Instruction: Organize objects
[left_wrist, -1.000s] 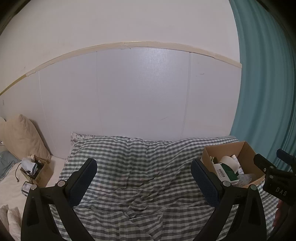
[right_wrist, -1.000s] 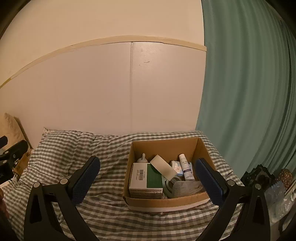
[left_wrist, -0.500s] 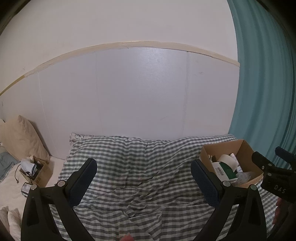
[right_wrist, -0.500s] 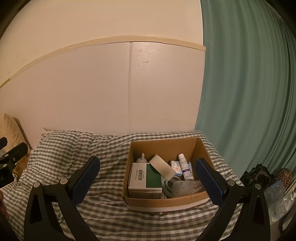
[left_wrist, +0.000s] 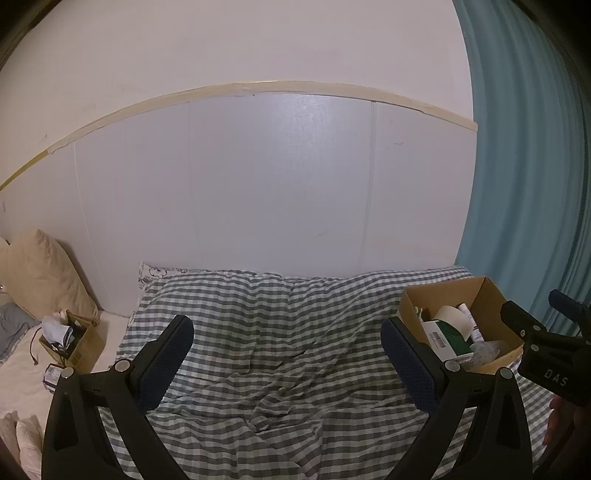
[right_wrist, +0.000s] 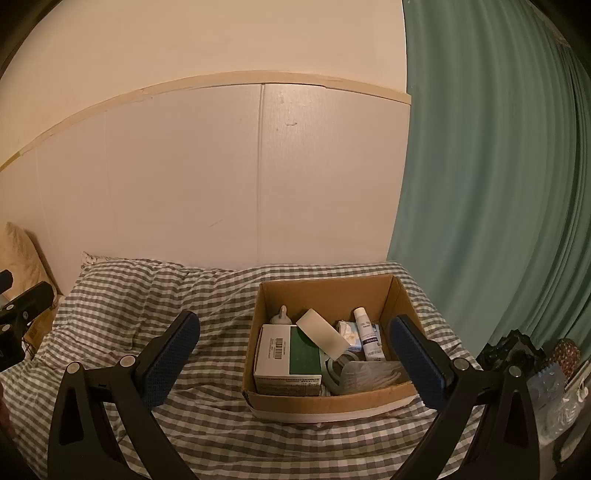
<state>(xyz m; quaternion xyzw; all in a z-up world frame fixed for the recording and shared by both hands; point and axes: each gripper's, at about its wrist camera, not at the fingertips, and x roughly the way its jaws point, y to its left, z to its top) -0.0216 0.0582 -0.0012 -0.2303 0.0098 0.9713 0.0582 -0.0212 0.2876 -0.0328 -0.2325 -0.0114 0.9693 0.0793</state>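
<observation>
approach the cardboard box (right_wrist: 325, 398) squarely with the right gripper (right_wrist: 295, 354), descending between its walls onto 1 item. jaws of both the right and left gripper (left_wrist: 286, 362) stand wide apart, holding nothing. the box rests on the checked bed cover (right_wrist: 147, 302), open-topped, packed with a green-and-white carton (right_wrist: 288, 354) and a white bottle (right_wrist: 365, 332).

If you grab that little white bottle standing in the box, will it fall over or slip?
The white bottle is tall and narrow, so a nudge would probably tip it against the tissue pack. Its round, smooth-looking body might slip or twist between flat pads. It looks small, so likely light. The cardboard box walls should stop it rolling far.
</observation>
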